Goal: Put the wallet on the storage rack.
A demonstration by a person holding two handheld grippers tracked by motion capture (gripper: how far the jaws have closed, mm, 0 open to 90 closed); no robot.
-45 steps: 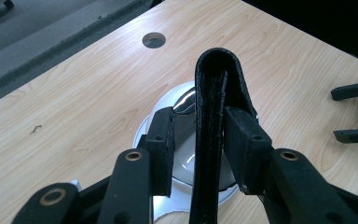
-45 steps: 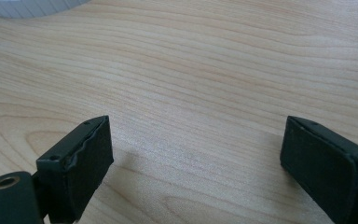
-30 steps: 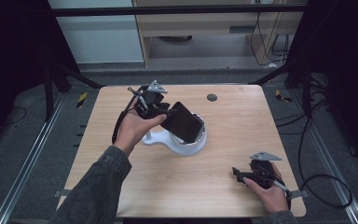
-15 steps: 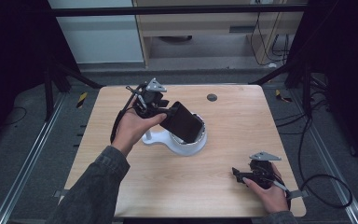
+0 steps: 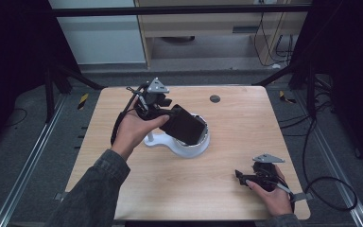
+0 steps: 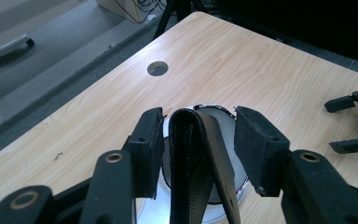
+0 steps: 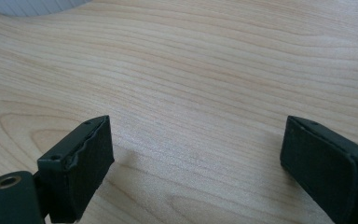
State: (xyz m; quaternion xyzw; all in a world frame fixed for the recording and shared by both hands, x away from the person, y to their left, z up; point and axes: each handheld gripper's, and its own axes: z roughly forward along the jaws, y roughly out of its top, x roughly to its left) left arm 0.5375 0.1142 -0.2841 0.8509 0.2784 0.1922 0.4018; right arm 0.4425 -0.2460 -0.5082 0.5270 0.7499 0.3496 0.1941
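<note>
A black folded leather wallet (image 5: 184, 126) lies tilted on a white round stand (image 5: 170, 142) with a chrome rim, at mid table. My left gripper (image 5: 172, 116) reaches it from the left. In the left gripper view the wallet (image 6: 191, 154) stands edge-on between the jaws of the left gripper (image 6: 198, 126), with a thin gap on each side. These jaws have just been opening, and the pads no longer press on it. The white stand (image 6: 223, 126) shows behind. My right gripper (image 5: 240, 176) rests open on the table at front right, with bare wood between its jaws (image 7: 196, 154).
The wooden table (image 5: 246, 127) has a round hole (image 5: 214, 99) near its far edge. Black frame posts stand at the back corners, and a cable (image 5: 321, 184) loops off the right side. The right gripper (image 6: 332, 126) shows far off in the left gripper view.
</note>
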